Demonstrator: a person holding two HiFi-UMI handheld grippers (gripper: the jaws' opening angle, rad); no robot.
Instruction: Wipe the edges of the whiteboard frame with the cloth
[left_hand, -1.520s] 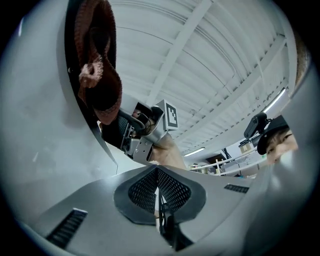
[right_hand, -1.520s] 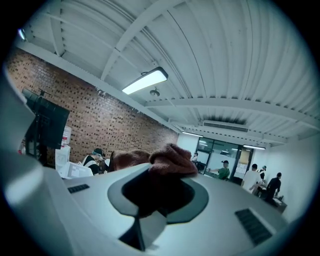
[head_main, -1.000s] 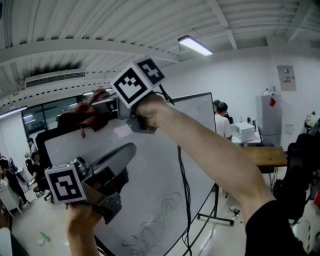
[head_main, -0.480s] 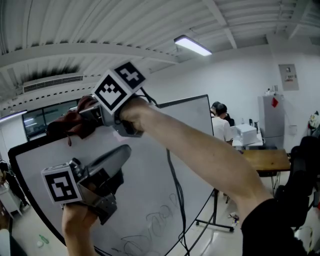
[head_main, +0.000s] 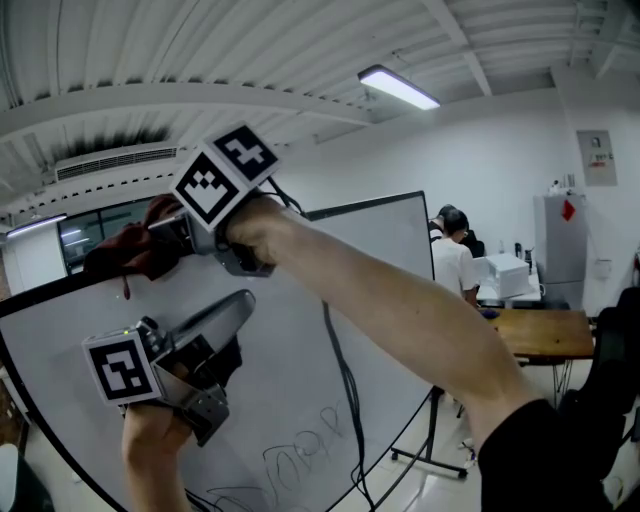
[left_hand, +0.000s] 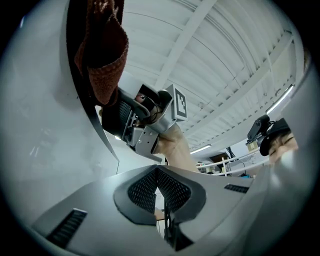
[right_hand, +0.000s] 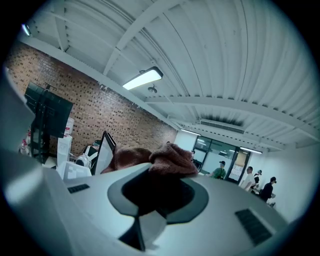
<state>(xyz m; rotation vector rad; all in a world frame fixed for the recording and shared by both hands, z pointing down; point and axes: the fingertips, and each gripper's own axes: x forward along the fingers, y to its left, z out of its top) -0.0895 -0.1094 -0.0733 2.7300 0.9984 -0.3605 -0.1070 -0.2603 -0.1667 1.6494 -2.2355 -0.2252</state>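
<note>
— What are the right jaws on?
— The right gripper (right_hand: 157, 197) has its jaws clamped on the reddish-brown cloth (head_main: 125, 250), which lies over the top edge of the whiteboard frame (head_main: 360, 207), at the left.
— And the left?
— The left gripper (left_hand: 159, 187) has its jaws pressed together with nothing between them, lower down before the whiteboard (head_main: 290, 400).

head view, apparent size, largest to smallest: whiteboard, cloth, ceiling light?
1. whiteboard, by far the largest.
2. cloth, though it sits close to the camera, so that inflates it.
3. ceiling light, a thin strip, far off.
</note>
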